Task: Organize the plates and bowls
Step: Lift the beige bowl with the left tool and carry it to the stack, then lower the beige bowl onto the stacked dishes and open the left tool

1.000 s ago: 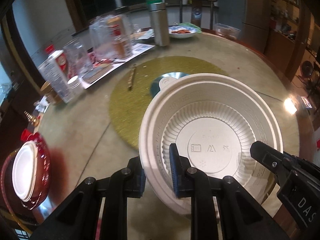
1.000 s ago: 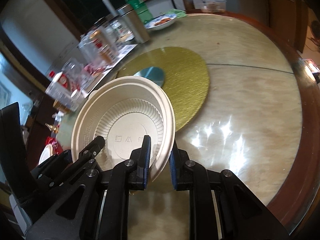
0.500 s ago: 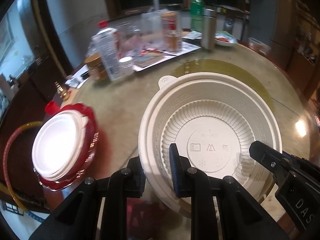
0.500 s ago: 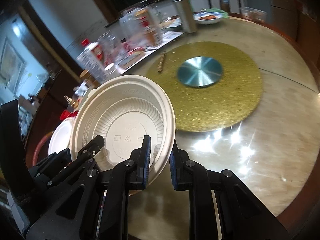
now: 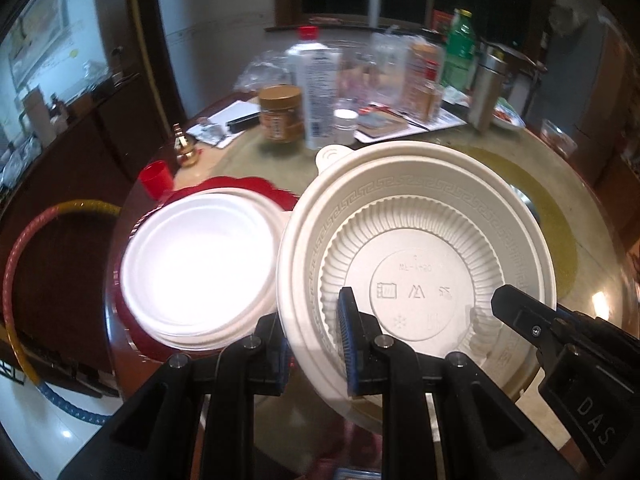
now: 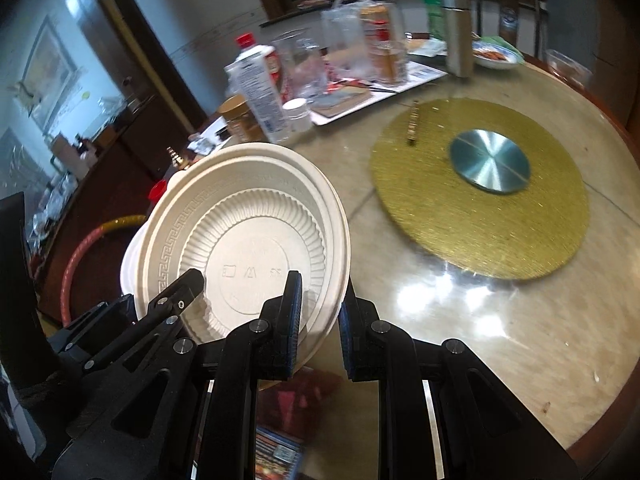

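Observation:
A cream ribbed bowl (image 5: 416,248) (image 6: 248,240) hangs tilted above the table, held by both grippers. My left gripper (image 5: 316,344) is shut on its near-left rim, one pad inside and one outside. My right gripper (image 6: 318,324) is shut on the near-right rim; its fingertip (image 5: 516,312) shows inside the bowl in the left wrist view. The left gripper's fingertip (image 6: 184,292) lies over the bowl's left side in the right wrist view. A stack of white plates (image 5: 196,264) sits on a red scalloped plate (image 5: 224,186), just left of the held bowl and partly behind it (image 6: 127,268).
Behind stand a white bottle (image 5: 318,92), a brown jar (image 5: 280,114), clear containers and a steel flask (image 5: 486,88). A gold round mat (image 6: 480,204) with a metal disc (image 6: 490,166) lies to the right. A red cup (image 5: 157,178) and a coloured hoop (image 5: 16,280) are at the left table edge.
Both grippers carried the bowl to the left across the table, off the gold mat. The white stack on the red plate has come from the far left to right beside the bowl.

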Demonstrator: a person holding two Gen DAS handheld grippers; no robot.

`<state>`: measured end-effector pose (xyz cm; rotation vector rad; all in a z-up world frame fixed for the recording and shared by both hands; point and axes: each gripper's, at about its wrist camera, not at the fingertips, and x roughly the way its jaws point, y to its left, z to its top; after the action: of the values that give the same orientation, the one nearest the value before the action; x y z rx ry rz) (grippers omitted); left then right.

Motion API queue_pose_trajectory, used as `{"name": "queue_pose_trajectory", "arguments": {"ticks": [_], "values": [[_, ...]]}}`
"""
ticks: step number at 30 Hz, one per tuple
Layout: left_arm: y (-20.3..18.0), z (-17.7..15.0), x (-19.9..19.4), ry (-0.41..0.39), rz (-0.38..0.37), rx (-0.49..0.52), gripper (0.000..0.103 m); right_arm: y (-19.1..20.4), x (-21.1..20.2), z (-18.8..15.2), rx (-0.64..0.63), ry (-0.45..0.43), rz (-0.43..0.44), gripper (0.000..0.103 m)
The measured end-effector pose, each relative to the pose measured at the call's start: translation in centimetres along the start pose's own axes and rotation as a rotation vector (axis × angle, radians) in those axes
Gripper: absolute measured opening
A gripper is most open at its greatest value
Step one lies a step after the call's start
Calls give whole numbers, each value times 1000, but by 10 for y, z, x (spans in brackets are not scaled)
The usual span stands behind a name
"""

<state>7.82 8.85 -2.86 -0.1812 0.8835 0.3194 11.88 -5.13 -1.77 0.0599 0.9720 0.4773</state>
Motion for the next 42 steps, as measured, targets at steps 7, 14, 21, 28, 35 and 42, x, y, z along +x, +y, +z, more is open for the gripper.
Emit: {"name": "queue_pose_trajectory", "arguments": {"ticks": [7, 14, 21, 28, 35, 42], "values": [[45, 2, 0, -1, 24, -78, 20, 46, 13, 6, -77, 16, 21, 17], [84, 7, -6, -21, 58, -147, 20, 87, 21, 16, -149, 22, 48, 17], [113, 12, 2, -17, 103, -200, 20, 119, 41, 25, -201, 51, 73, 17], [123, 14, 15, 4, 122, -219, 20, 130, 59, 28, -224, 80, 75, 17], [128, 15, 21, 10, 131, -225, 20, 135, 68, 31, -230, 92, 70, 17], [134, 14, 24, 18, 142, -239, 20, 142, 76, 29, -242, 104, 71, 17]]}}
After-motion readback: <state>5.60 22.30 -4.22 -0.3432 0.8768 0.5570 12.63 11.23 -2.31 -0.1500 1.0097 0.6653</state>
